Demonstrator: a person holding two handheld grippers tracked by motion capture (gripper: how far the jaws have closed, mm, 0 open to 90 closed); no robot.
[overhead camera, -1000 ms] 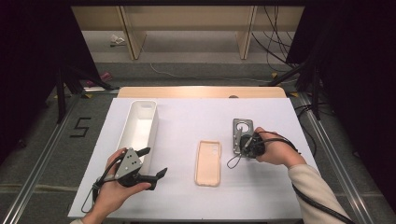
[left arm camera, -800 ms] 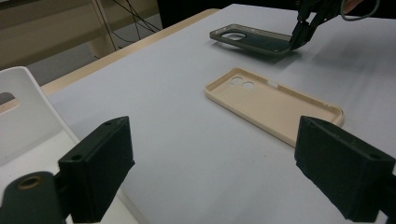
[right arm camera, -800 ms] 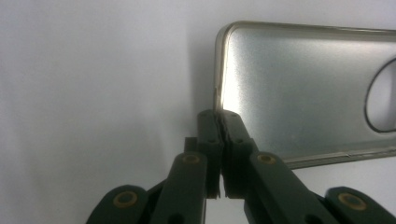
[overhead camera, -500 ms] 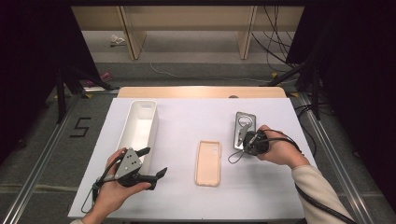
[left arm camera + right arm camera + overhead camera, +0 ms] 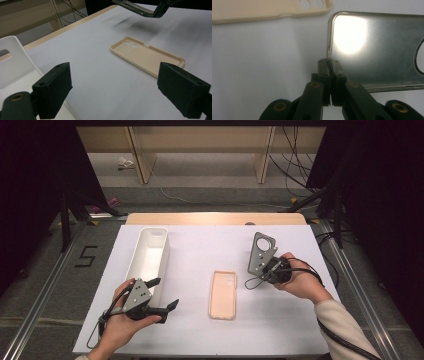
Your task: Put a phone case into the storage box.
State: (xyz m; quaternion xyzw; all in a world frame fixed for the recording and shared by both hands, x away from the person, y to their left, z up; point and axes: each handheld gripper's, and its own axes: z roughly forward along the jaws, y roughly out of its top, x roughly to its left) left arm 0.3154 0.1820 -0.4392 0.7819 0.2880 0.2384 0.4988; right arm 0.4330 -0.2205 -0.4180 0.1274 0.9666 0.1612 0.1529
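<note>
Jaws on the left gripper [image 5: 162,296] stand wide apart with nothing between them; the left gripper view shows both black pads [image 5: 53,87] with bare white tabletop [image 5: 105,82] in the gap. That gripper sits in the left hand [image 5: 122,322] at the near left of the tabletop [image 5: 200,245], pointing right, just beside the near end of the white tray [image 5: 150,257].

Jaws on the right gripper [image 5: 329,67] are pressed together on the lower edge of the grey phone case [image 5: 377,50], near its corner. High view: right gripper [image 5: 266,268] is in the right hand [image 5: 300,280] at mid right of the tabletop, and the grey phone case [image 5: 261,254] stands tilted up from the jaws, its round camera cutout at the top, far end. Its cable loops down onto the tabletop below the hand. In the left gripper view the grey phone case [image 5: 132,7] hangs above the tabletop at the top edge, a blurred shadow under it.

Beige phone case [image 5: 222,295] lies flat on the tabletop, open side up, between the two grippers, camera holes at its far end, touching neither. Left gripper view has it [image 5: 147,56] past the right pad; right gripper view has it [image 5: 269,10] along the top edge, apart from the grey one.

White tray runs lengthwise away from the person along the left side, open top, interior bare.

Beyond the far edge of the tabletop: wooden frame legs [image 5: 142,155], cables on the floor, a "5" marked on the floor [image 5: 86,256] at left.
</note>
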